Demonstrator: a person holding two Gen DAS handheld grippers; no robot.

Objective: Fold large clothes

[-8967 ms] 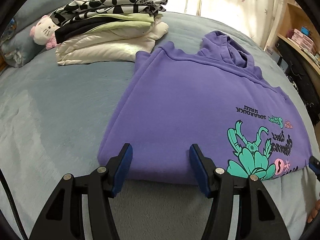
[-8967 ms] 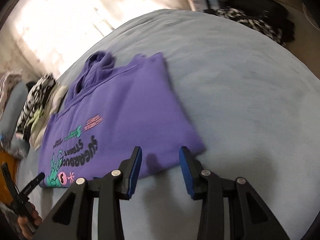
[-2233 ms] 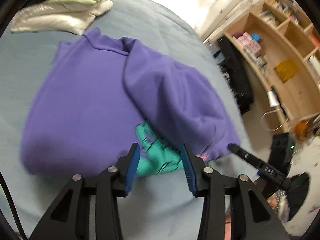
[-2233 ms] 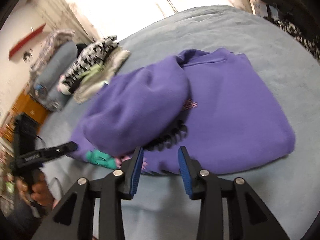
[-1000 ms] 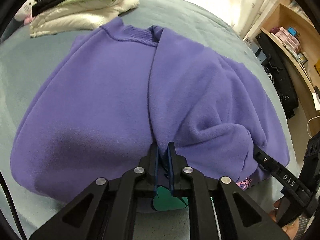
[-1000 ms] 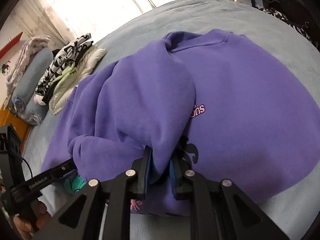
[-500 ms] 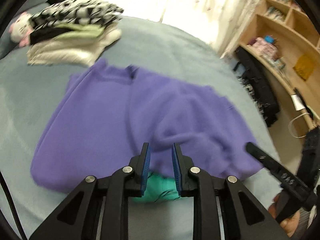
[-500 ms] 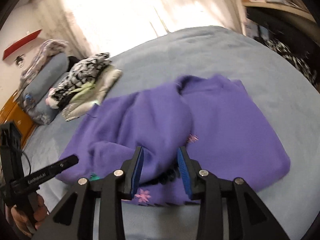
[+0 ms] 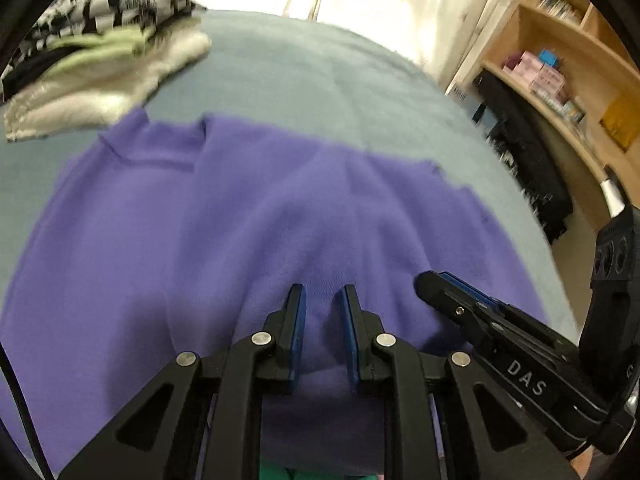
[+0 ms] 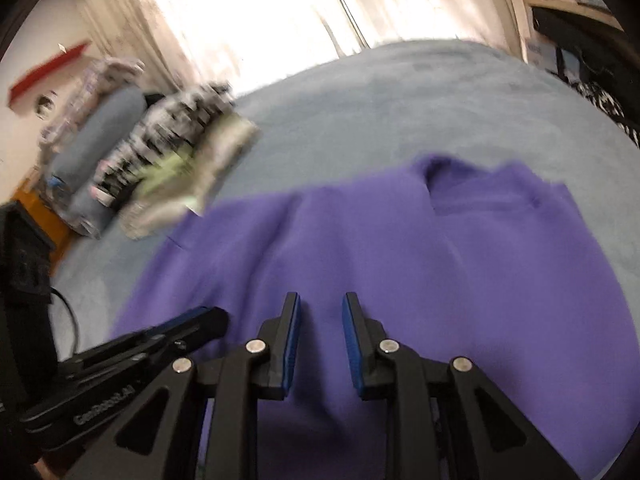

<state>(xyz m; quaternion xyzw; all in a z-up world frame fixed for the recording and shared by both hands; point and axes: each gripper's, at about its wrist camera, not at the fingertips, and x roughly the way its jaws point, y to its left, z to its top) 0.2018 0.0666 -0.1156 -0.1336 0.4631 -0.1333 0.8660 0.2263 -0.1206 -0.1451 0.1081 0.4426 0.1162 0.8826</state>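
- Purple hoodie (image 9: pixel 224 236) is spread on the grey bed (image 9: pixel 312 80), its lower half brought up over the printed front; a stack (image 9: pixel 100 40) of folded clothes lies well beyond it.
- Left tool (image 9: pixel 322 300) and right tool (image 10: pixel 320 308) are seen narrow after closing a little; cloth shows between the pads, but a grip cannot be told.
- A fold is judged under way; next, the doubled edge needs laying flat and smoothing.

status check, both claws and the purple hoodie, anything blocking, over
Left claw and right claw jaws just narrowed, fabric between them, grip unclear. Purple hoodie folded over on the bed. Folded clothes stack clear of it.
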